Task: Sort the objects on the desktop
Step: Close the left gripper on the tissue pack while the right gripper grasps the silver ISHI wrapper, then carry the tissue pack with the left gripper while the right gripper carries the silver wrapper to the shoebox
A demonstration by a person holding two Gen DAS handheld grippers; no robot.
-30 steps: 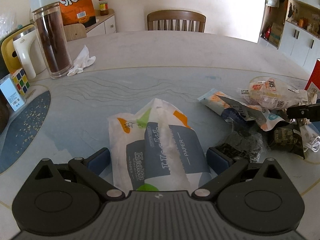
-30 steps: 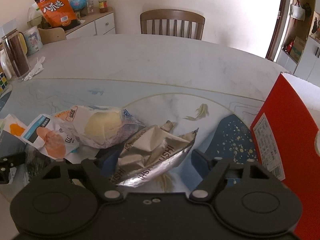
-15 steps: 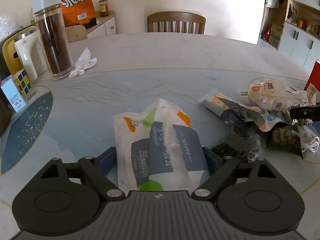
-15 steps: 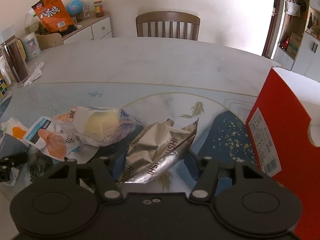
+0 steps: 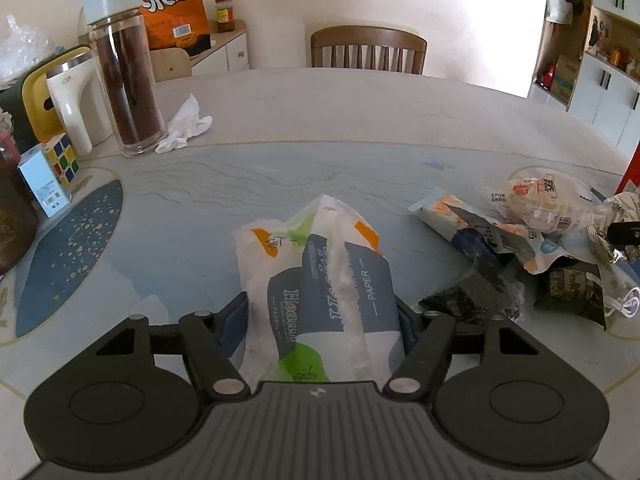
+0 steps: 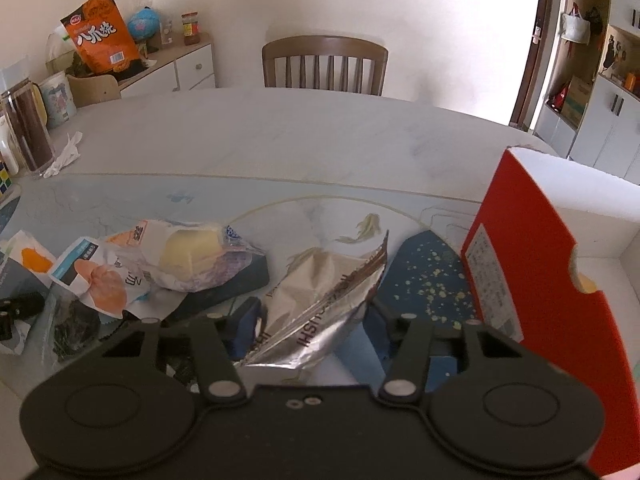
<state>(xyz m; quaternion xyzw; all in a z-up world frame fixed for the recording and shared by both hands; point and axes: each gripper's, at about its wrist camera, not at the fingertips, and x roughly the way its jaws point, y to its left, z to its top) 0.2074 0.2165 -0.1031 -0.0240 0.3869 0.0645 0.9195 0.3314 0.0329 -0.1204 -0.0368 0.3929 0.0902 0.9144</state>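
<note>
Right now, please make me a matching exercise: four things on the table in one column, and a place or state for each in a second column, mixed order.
Things:
1. tissue pack
2. silver foil bag
3. red box
4. glass jar

Places or states:
A. stands upright at the far left, with a white lid
B. squeezed between the left gripper's fingers
C. stands open at the right edge of the table
D. crumpled, between the right gripper's fingers

Pairs: 1-B, 2-D, 3-C, 4-A
</note>
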